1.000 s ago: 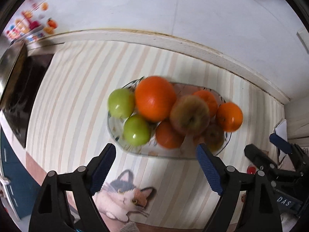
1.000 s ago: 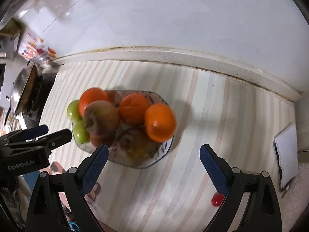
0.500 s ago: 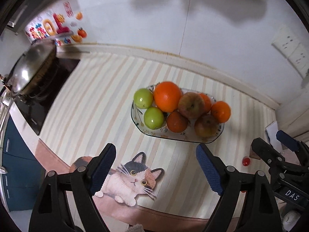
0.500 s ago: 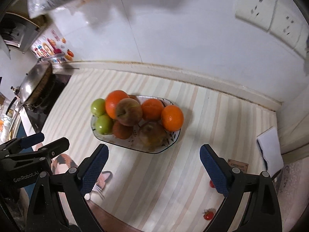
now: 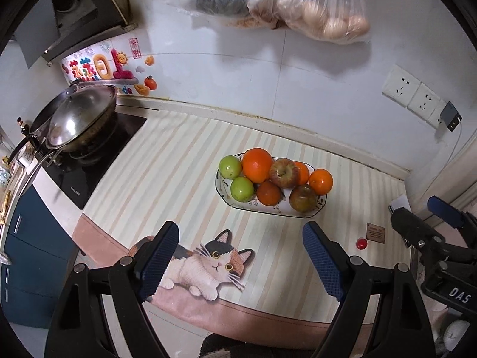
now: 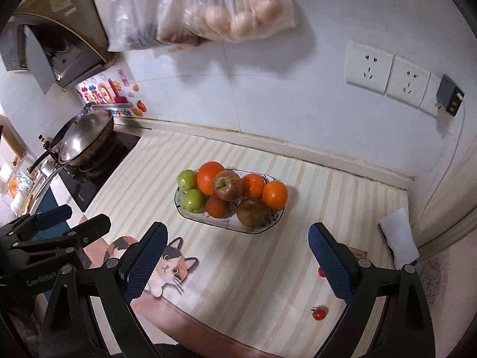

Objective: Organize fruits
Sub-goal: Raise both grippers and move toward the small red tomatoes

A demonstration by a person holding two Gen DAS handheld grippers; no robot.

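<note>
Left hand-held gripper (image 5: 241, 259) and right hand-held gripper (image 6: 237, 258) both angled down at the counter (image 5: 179, 179), jaws spread wide, nothing between them, well back from the fruit. Oval plate (image 5: 301, 213) mid-counter on the striped mat, stacked: two green apples (image 5: 230, 167), oranges (image 5: 257, 165), two reddish apples (image 5: 283, 173). Cherry tomatoes (image 6: 318, 314) loose on the mat to the right, apart from the plate. Cat print (image 5: 208, 265) at the near edge. Wok (image 5: 77, 119) on the hob at left. Wall sockets (image 6: 369, 67) on the right, plastic bags (image 5: 322, 6) hanging above.
</note>
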